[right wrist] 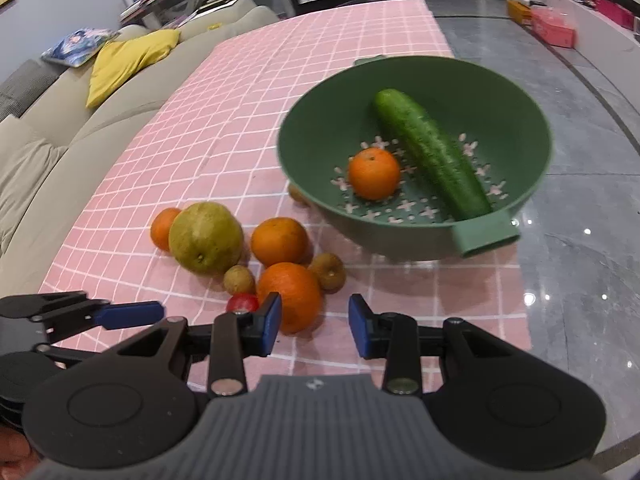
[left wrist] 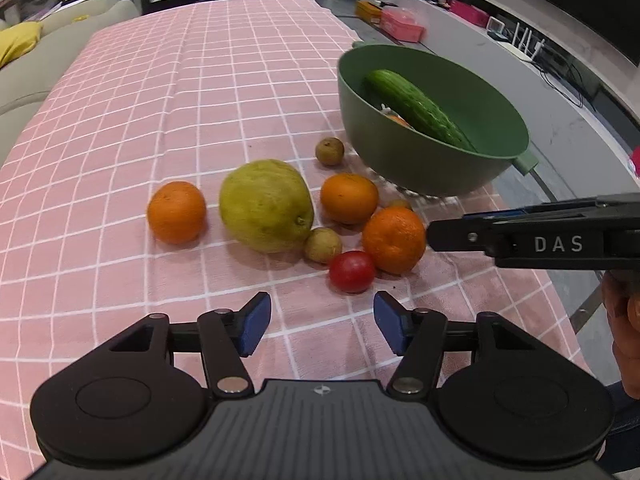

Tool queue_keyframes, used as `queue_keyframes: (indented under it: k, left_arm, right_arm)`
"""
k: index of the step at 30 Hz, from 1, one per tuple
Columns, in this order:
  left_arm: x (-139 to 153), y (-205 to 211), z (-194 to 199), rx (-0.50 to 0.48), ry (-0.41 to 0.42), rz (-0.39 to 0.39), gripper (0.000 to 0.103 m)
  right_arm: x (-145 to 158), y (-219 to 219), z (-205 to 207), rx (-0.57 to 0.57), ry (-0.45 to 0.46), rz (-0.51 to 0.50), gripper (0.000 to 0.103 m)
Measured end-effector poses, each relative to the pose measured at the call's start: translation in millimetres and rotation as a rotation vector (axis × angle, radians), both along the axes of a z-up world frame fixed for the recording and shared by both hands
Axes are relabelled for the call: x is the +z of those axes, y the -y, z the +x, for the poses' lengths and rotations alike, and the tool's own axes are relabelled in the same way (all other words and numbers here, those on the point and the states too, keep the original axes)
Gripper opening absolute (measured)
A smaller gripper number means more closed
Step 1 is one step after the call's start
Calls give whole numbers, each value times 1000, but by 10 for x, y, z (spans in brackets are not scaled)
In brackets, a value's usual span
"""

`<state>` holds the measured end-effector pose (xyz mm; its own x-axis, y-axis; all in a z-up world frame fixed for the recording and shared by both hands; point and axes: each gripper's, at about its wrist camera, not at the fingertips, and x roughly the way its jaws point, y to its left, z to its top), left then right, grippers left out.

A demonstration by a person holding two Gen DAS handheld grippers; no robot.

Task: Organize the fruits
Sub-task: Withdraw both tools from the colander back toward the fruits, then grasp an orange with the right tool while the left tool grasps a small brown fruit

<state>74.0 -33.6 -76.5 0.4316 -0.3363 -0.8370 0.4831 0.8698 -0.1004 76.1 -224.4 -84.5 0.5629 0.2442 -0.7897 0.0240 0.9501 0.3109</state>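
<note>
While most of the fruit lies loose on the pink checked cloth (left wrist: 160, 120), the green colander bowl (right wrist: 520, 128) already holds a cucumber (right wrist: 432, 156) and one small orange (right wrist: 374, 173), so I judge the sorting begun but far from finished. Left on the cloth, in a cluster just beside the bowl: a large yellow-green citrus (left wrist: 266, 205), three oranges (far-left (left wrist: 176, 212), middle (left wrist: 349, 198), nearest (left wrist: 394, 239)), a small red fruit (left wrist: 352, 271), and at least two little brown fruits (left wrist: 323, 245) (left wrist: 329, 151).

My left gripper (left wrist: 322, 322) hovers over the cloth with its jaws parted and nothing between them, the red fruit just ahead of it. My right gripper (right wrist: 314, 322) also grasps nothing; its jaws stand apart, more narrowly than the left's, and the nearest orange sits just ahead of the gap, partly behind one blue pad (right wrist: 273, 318).

Hard to make out: a further brown shape (left wrist: 399, 203) is half hidden between the oranges and the bowl in the left view, and another peeps from behind the bowl's wall in the right view. The right view is motion-blurred around the bowl. The bowl's orange is nearly hidden in the left view, and my right hand is cut off at the frame edge.
</note>
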Motion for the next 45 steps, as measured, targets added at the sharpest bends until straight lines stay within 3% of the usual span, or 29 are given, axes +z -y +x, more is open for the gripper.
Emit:
queue_keyframes:
  k: [13,27,32,36,40,45]
  left_arm:
    - [-21,-35,32,11,-13,-8,70]
    - [-31,98,95,16,2,-31,70]
    - [-63,114,213,110,-23,-91,64]
    - [-152,101,340,220,-89,-147,57]
    - [-231,59,442,327,-153,-215,57]
    - [-256,94,472,353,-142,-204,42]
  right_arm:
    - [-193,-181,225,47,-14,1,34]
    - [-96,12,102,14,-33,-16,30]
    - [-134,218,44,-61,-62,-12,30]
    - [-133,241,33,-62,-59,-13,30]
    - [-117,211,42,-49,-52,-9,30]
    - [-110,184,58,-35,-49,-7,30]
